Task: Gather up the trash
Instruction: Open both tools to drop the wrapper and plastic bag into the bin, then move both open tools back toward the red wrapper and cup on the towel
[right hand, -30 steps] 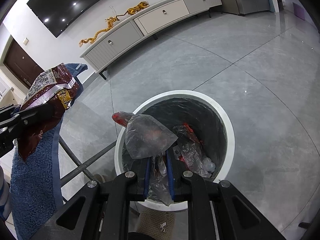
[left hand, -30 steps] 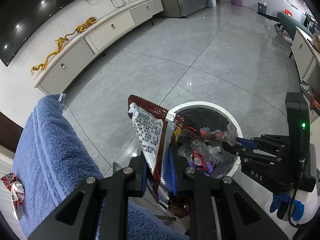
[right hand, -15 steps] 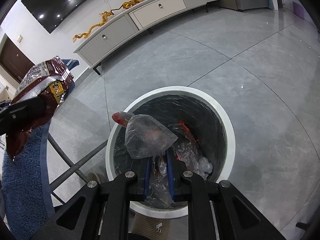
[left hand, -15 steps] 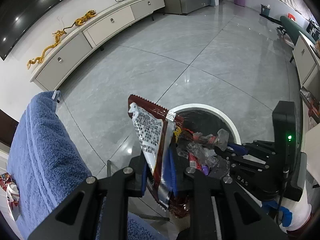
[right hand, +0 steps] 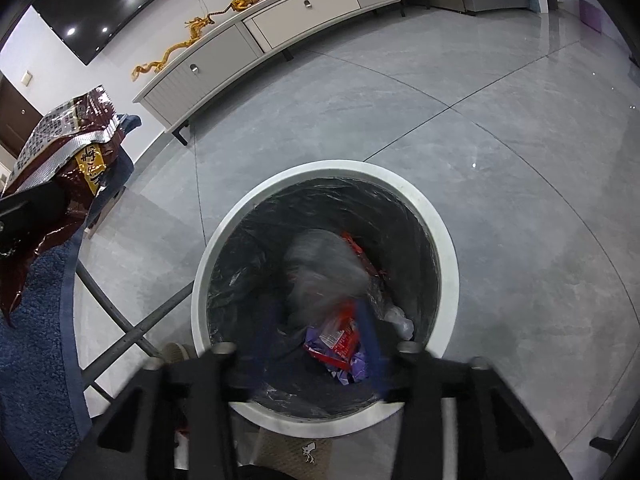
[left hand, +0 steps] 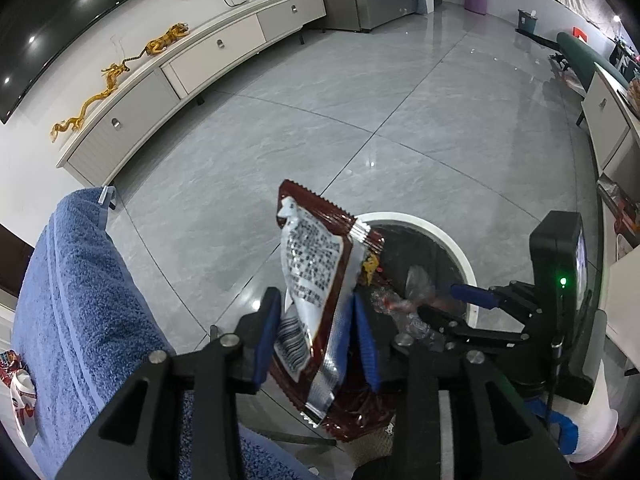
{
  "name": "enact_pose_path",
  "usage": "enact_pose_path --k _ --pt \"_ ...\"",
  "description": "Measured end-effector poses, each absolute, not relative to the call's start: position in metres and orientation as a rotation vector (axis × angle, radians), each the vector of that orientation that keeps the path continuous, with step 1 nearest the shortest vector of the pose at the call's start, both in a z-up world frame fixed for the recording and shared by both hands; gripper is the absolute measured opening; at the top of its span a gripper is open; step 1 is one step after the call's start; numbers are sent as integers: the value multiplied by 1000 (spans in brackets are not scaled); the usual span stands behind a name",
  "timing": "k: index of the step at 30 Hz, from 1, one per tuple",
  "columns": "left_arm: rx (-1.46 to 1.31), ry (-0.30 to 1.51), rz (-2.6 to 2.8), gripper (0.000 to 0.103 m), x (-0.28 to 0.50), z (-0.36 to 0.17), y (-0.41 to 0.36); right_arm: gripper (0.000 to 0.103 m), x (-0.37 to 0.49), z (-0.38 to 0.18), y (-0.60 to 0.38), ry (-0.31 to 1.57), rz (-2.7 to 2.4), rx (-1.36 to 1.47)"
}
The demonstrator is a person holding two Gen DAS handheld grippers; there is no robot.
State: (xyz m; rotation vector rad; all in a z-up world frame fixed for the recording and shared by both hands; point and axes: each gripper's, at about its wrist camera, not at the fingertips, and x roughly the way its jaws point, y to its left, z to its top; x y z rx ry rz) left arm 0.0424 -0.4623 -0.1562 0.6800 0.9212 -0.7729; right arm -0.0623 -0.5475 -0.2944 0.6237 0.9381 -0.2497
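- Right tool [right hand: 316, 344]: its jaws have just been opening and now stand apart over the mouth of the bin [right hand: 440, 220], with nothing pressed between the pads. Its fingers are smeared with motion blur.
- Clear plastic bag [right hand: 324, 268]: loose and blurred, inside the bin's rim, above the red and purple wrappers [right hand: 340, 344] already lying at the bottom. I read it as dropping in; this piece looks delivered.
- Left tool [left hand: 316, 336]: jaws have also just been opening. The dark red snack packet [left hand: 320, 280] stands upright between the blue pads [left hand: 267, 332]; a gap shows on both sides, so the hold looks released, though I cannot rule out light contact low down.
- Packet's place: seen from the right wrist view, it hangs off the bin's left side, above the blue towel [left hand: 76, 300] draped on a folding rack, not over the bin's opening. From the left wrist view its top edge overlaps the near left rim only.
- Step in hand: releasing collected trash into the bin. Right side appears complete; left side is doubtful.
- Next move, as I judge it: the packet needs to be over the opening before it is fully let go, so the left tool should carry it towards the bin's centre, or re-clamp first if it is slipping.
- Risk: the packet falls outside the rim, onto the towel or the floor [right hand: 500, 128].
- More wrappers [left hand: 18, 384] lie beyond the towel's left edge; likely next pickups.
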Motion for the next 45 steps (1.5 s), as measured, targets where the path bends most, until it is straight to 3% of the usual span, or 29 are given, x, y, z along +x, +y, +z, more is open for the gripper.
enact_pose_path --k 11,18,45 --pt "662 895 -774 43 40 -149 -459 45 -67 -288 -547 936 -257 616" --pt "646 873 -787 52 33 -141 -458 45 -79 -280 -549 923 -276 622" --pt "531 713 -757 53 5 -70 -404 46 -114 -211 -528 823 -283 575"
